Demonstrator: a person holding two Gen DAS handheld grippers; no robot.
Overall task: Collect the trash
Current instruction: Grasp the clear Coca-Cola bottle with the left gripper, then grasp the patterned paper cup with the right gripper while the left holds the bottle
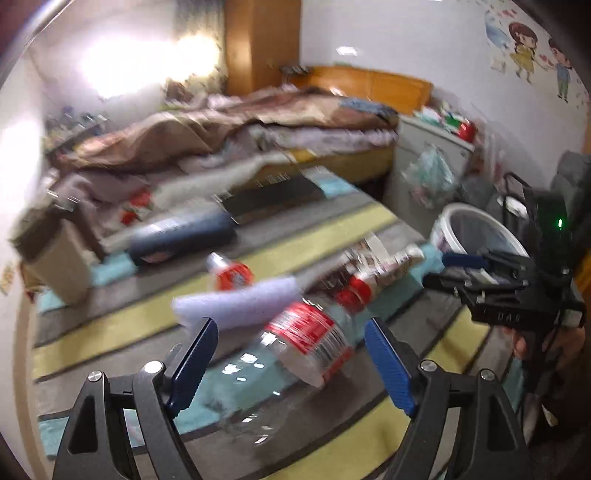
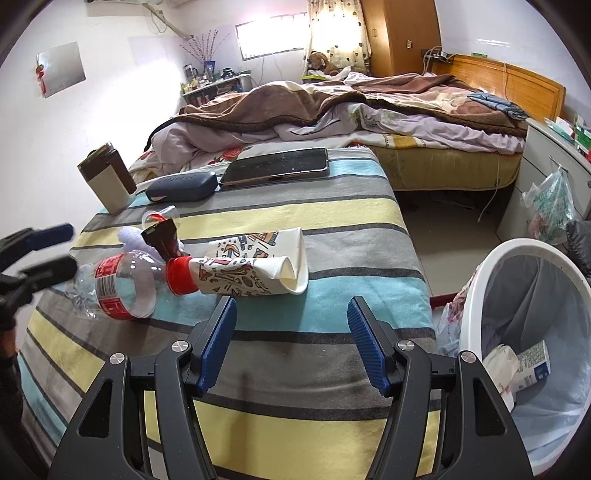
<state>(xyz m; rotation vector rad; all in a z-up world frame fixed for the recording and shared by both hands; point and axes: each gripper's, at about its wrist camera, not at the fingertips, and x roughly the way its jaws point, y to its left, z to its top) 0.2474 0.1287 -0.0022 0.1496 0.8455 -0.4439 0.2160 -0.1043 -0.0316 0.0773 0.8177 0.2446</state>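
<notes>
Both jaws stand released: the left gripper [image 1: 291,354] frames the clear plastic bottle [image 1: 306,343] lying near the striped surface's [image 2: 332,221] left edge, the right gripper [image 2: 291,339] hovers empty. Beyond, the flattened paper cup [image 2: 258,269]; the trash bin [image 2: 532,332] stands off the right edge.

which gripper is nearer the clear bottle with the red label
Left. The left hand-held gripper is open right at the bottle, its base between the fingers. The right hand-held gripper is open farther off, nearer the bin.

Bedroom w/ white walls [image 2: 110,110], bright window [image 2: 271,37], unmade bed [image 2: 369,110], wooden wardrobe [image 2: 399,33], white nightstand [image 2: 543,158].
</notes>
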